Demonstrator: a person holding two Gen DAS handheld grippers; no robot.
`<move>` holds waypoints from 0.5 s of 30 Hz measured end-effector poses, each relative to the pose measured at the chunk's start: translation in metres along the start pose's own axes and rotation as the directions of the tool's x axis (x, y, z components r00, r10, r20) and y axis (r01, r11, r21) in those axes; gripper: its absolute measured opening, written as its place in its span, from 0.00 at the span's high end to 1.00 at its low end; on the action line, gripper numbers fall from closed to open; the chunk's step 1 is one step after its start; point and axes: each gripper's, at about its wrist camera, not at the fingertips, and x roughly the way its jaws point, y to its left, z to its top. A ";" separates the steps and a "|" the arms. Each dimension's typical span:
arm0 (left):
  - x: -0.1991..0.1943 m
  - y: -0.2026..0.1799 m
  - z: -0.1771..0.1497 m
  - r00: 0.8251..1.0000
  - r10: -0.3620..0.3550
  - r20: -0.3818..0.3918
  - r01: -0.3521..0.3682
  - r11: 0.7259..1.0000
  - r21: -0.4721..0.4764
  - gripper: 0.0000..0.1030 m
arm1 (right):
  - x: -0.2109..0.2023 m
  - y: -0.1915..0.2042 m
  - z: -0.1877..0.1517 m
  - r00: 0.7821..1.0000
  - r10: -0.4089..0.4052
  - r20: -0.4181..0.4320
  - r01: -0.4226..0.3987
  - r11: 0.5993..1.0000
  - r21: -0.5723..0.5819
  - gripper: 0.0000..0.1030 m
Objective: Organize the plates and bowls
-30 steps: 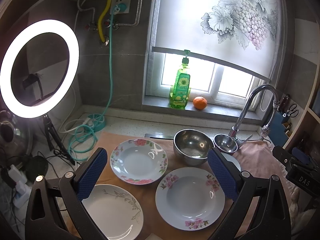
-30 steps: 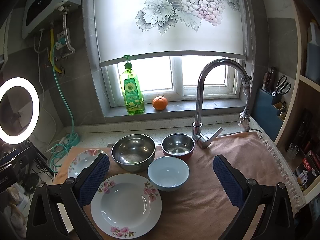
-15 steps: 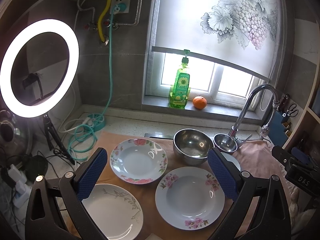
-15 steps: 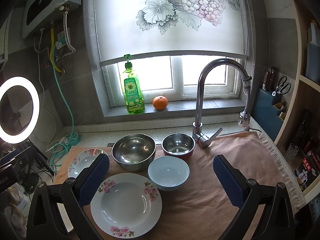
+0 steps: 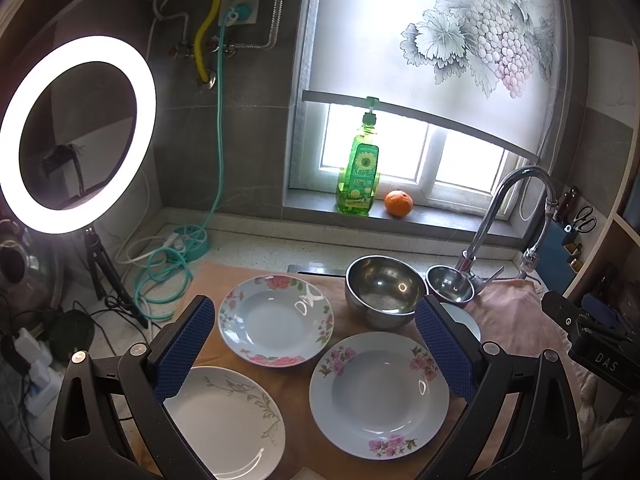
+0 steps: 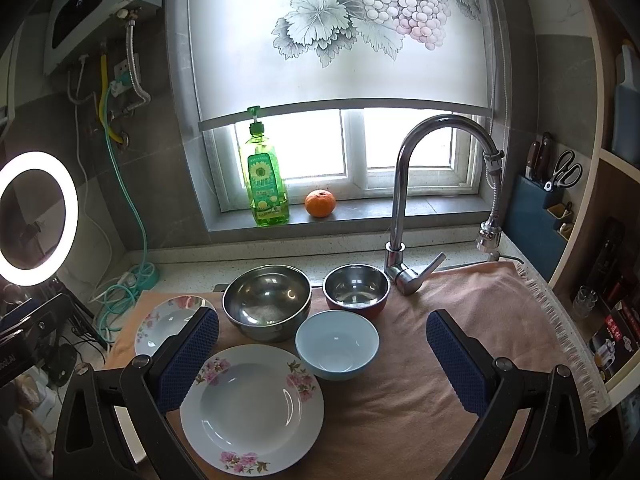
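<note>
Dishes spread on cloth, both grippers poised and empty.

Left gripper [image 5: 316, 344] and right gripper [image 6: 322, 354] spread wide, grasping nothing, hovering above the cloth [image 6: 460, 312]. In the left view: pink plate [image 5: 379, 390] at 5 o'clock, rose plate [image 5: 276, 320] at centre, leaf plate [image 5: 228, 420] at 7 o'clock; big bowl [image 5: 382, 290] and small bowl [image 5: 450, 288] at 3 o'clock, by the tap [image 6: 404, 200]. Blue bowl [image 6: 337, 344] at centre of the right view, touching or just beside the pink plate's rim. Glazed, glossy plates, shallow with thin rims: likely to slip from the ribbed blue pads [image 5: 184, 344] or tilt under a one-edge pinch. Polished steel bowls, round-walled: liable to skate or clang. Soft, creased cloth: could drag under a sliding dish. Tap overhanging the small bowl: possible snag on lifting.
</note>
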 end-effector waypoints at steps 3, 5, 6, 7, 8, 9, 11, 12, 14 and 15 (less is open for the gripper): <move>0.000 0.000 0.000 1.000 0.001 0.000 -0.001 1.000 0.001 0.03 | 0.000 0.000 -0.001 1.000 0.000 -0.001 0.000 1.000 0.001 0.00; 0.001 0.000 0.000 1.000 0.001 -0.001 -0.001 1.000 0.001 0.03 | 0.002 -0.001 -0.002 1.000 -0.001 -0.003 0.001 1.000 0.002 0.00; 0.002 0.000 0.000 1.000 0.000 -0.002 0.000 1.000 0.001 0.03 | 0.002 -0.001 -0.003 1.000 -0.002 -0.003 0.002 1.000 0.002 0.00; 0.003 0.000 -0.001 1.000 0.000 -0.004 0.000 1.000 0.002 0.03 | 0.002 -0.001 -0.003 1.000 -0.003 -0.003 0.003 1.000 0.002 0.00; 0.003 0.000 -0.001 1.000 0.000 -0.005 0.000 1.000 0.001 0.03 | 0.003 -0.001 -0.003 1.000 -0.002 -0.003 0.002 1.000 0.002 0.00; 0.004 0.000 -0.002 1.000 -0.001 -0.006 0.001 1.000 0.001 0.03 | 0.003 -0.001 -0.003 1.000 -0.003 -0.005 0.003 1.000 0.001 0.00; 0.006 0.000 -0.001 1.000 -0.001 -0.010 0.001 1.000 0.000 0.03 | 0.004 -0.002 -0.003 1.000 -0.004 -0.009 0.004 1.000 0.000 0.00; 0.007 0.000 -0.002 1.000 -0.002 -0.014 0.002 1.000 0.000 0.03 | 0.005 -0.002 -0.003 1.000 -0.005 -0.012 0.005 1.000 0.000 0.00; 0.009 0.001 -0.002 1.000 -0.001 -0.023 0.001 1.000 0.001 0.03 | 0.007 -0.003 -0.003 1.000 -0.004 -0.018 0.004 1.000 0.001 0.00; 0.010 0.001 -0.003 1.000 -0.001 -0.026 0.001 1.000 0.001 0.03 | 0.008 -0.004 -0.004 1.000 -0.005 -0.022 0.005 1.000 0.003 0.00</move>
